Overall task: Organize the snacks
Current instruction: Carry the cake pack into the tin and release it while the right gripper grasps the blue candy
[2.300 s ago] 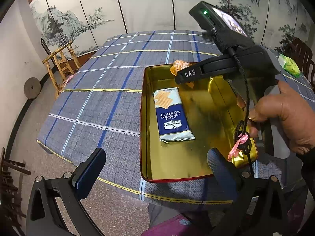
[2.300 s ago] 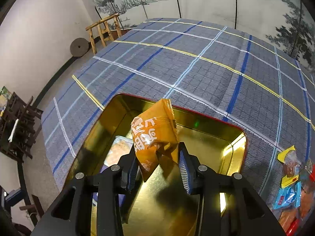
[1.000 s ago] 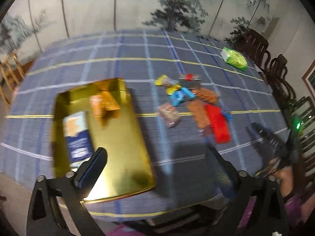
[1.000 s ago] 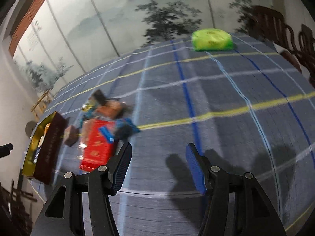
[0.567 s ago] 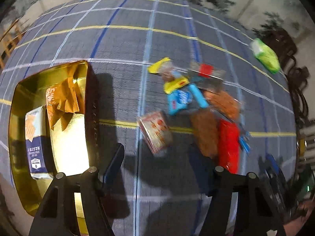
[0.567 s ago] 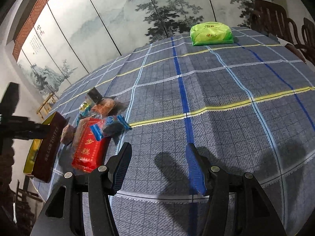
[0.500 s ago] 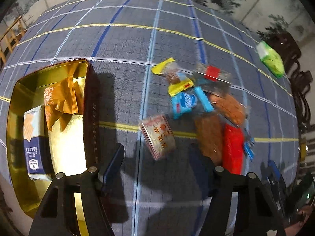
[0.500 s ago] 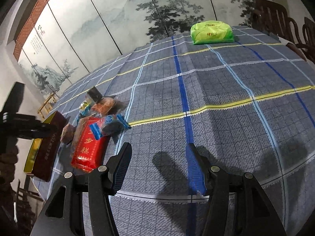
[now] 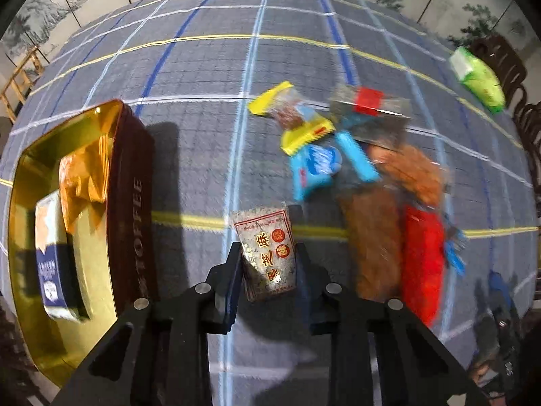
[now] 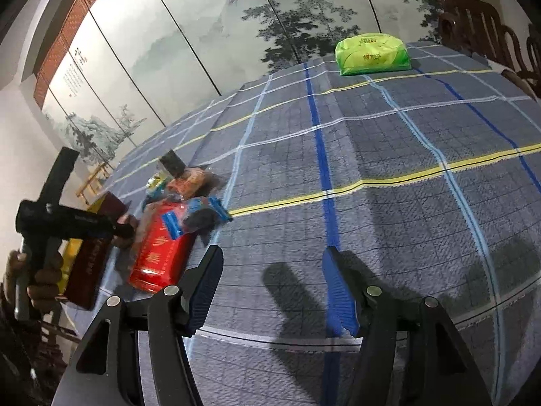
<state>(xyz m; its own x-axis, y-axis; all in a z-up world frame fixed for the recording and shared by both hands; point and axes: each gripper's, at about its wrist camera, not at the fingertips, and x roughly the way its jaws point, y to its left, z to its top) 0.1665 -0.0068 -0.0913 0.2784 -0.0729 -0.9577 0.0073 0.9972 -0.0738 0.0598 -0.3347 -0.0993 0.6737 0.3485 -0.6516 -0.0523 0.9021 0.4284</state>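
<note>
My left gripper [image 9: 268, 270] has its jaws drawn narrow on the speckled snack packet [image 9: 265, 248], low in the middle of the left wrist frame, the pads pressing its two long edges near the lower half; the packet lies on the checked tablecloth [image 9: 203, 67], between the gold tin [image 9: 116, 203] at the left edge and the heap of other snacks [image 9: 355, 169] to the right.

I judge it light and thin, a crinkly film wrapper that will give under the pads and could slide if I squeeze too little; whatever is inside may crumble, so I would keep hold across the width, where I am, not at a sealed end.

The packet carries red Chinese characters and round red and yellow seals that I cannot read surely; the tin's dark red side reads "TOFFEE"; the blue-and-white cracker pack [image 9: 54, 264] inside it has print too small to make out.

My right gripper [image 10: 272, 291], bottom centre of its own frame, is opening, with nothing between the jaws, over bare cloth.
</note>
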